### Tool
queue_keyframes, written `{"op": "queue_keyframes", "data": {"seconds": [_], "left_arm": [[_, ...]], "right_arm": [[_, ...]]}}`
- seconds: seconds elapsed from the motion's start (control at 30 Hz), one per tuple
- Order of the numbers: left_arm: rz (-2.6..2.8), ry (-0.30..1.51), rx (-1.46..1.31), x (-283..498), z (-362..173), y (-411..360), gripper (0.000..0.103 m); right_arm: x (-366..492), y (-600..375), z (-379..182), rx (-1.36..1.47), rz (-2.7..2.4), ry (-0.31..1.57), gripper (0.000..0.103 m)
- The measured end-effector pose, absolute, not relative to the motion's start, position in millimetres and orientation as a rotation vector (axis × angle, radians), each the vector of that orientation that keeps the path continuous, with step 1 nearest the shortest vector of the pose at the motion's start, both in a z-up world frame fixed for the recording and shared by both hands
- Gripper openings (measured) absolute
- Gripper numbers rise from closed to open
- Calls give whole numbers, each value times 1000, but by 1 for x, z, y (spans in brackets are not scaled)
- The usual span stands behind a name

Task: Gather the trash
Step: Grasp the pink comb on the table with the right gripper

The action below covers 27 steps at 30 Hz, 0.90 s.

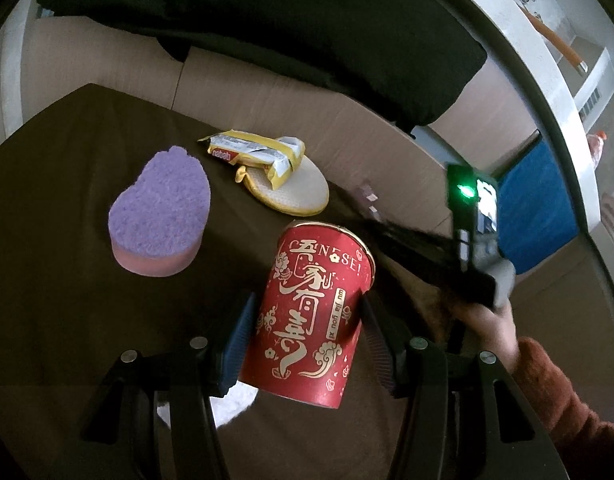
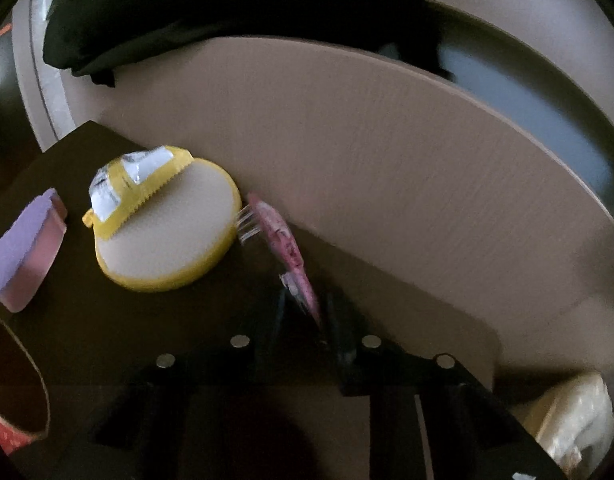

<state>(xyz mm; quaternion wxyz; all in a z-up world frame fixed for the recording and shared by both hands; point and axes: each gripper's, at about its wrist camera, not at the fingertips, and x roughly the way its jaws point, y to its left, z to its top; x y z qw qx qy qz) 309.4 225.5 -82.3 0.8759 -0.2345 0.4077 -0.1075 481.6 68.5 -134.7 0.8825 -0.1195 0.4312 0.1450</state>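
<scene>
My left gripper [image 1: 305,324] is shut on a red paper cup [image 1: 311,316] with gold Chinese lettering, held tilted above the dark table [image 1: 67,280]. A yellow snack wrapper [image 1: 255,154] lies on a round yellow-rimmed pad [image 1: 299,192] beyond it. My right gripper [image 2: 305,312] is shut on a thin pink wrapper [image 2: 283,240] that reaches toward the pad [image 2: 167,236]. The yellow wrapper [image 2: 135,180] lies across the pad's far side. The cup's rim [image 2: 31,392] shows at the lower left of the right wrist view.
A purple and pink sponge [image 1: 161,212] sits left of the pad, also in the right wrist view [image 2: 23,252]. A cardboard wall [image 2: 387,160] stands behind the table, with black fabric [image 1: 267,20] draped over it. A blue bin [image 1: 535,204] is at right.
</scene>
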Motion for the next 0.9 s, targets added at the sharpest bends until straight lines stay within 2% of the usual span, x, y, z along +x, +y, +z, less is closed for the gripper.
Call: {"op": "queue_keyframes", "data": {"seconds": [0.13,0.27,0.3,0.33,0.4,0.57,0.9], "left_arm": [[-226,854,-490,310,-84,224,54],[-233,868,-486,311,-86,219,54],[-235,870,-480,311,-85,217,54],[-235,870,-473,310,-85,215,54],[-233,867,-463,309,-83,213,55],[-214,858,-448,310,-80,212,55],[-164,847,-413,313,-81,216,55]], "right_arm": [[453,32,-128,-65,267,976,12],[418,17,-122,14,311,987,14],[410,17,-120,-7,303,969,22],[403,17,-117,-34,293,938,36],[393,16,-113,-89,290,864,41],[404,-3,-110,-87,370,858,41],[447,37,-134,-160,442,906,41]]}}
